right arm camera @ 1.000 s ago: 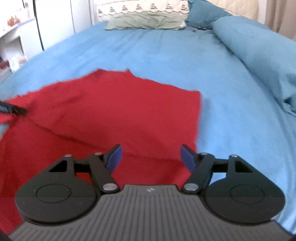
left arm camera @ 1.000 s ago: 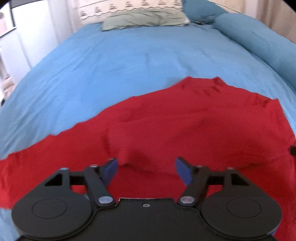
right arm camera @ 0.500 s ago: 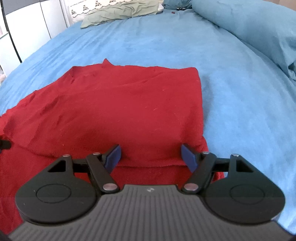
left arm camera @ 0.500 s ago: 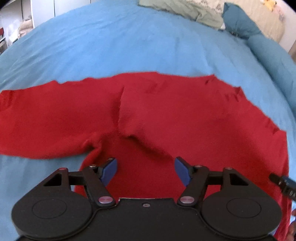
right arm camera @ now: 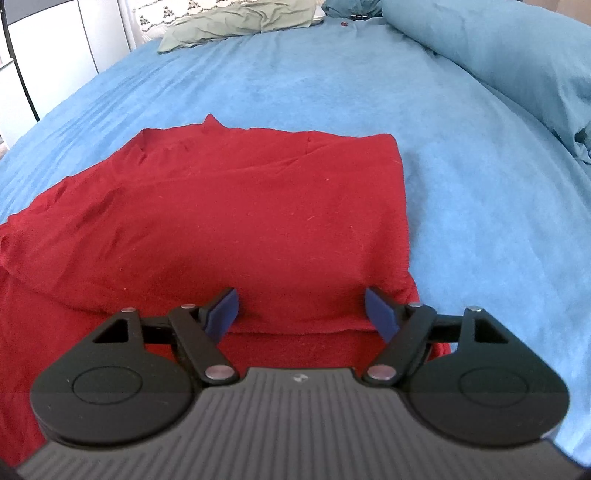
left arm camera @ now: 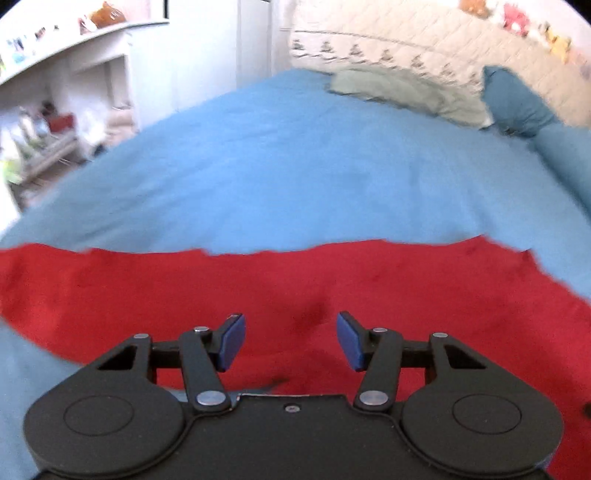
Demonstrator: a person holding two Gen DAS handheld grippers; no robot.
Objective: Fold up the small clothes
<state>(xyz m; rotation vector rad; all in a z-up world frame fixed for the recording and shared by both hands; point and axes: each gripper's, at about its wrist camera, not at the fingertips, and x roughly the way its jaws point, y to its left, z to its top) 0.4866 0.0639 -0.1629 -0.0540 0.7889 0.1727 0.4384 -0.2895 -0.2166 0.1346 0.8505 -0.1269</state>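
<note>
Our left gripper (left arm camera: 290, 339) has its blue pads (left arm camera: 232, 341) apart with bare cloth showing in the gap; the jaws have just been closing in, yet they pinch nothing. Our right gripper (right arm camera: 300, 312) stands spread wide, its jaws having just been opening a little further, and nothing is caught between them either; its pads sit just above a folded edge of the fabric, and we cannot tell whether they touch it.

The thing we are working on is a red garment (right arm camera: 236, 221), lying flat on the blue bedsheet (right arm camera: 480, 206). In the right wrist view it is already doubled over: an upper layer ends in a straight fold line running left to right just ahead of the pads, with a lower layer showing beneath it near the gripper body. Its right-hand edge runs straight away from us toward the head of the bed, and a small point of cloth sticks up at the far edge. To the left the garment spreads out into looser, wrinkled folds.

In the left wrist view the same garment (left arm camera: 147, 291) stretches as a long band across the picture, its long axis running left to right, the far edge ragged against the sheet; this view is somewhat blurred.

At the far end of the bed lie a grey-green pillow (right arm camera: 240, 22) and a rolled teal duvet (right arm camera: 498, 55) along the right side
</note>
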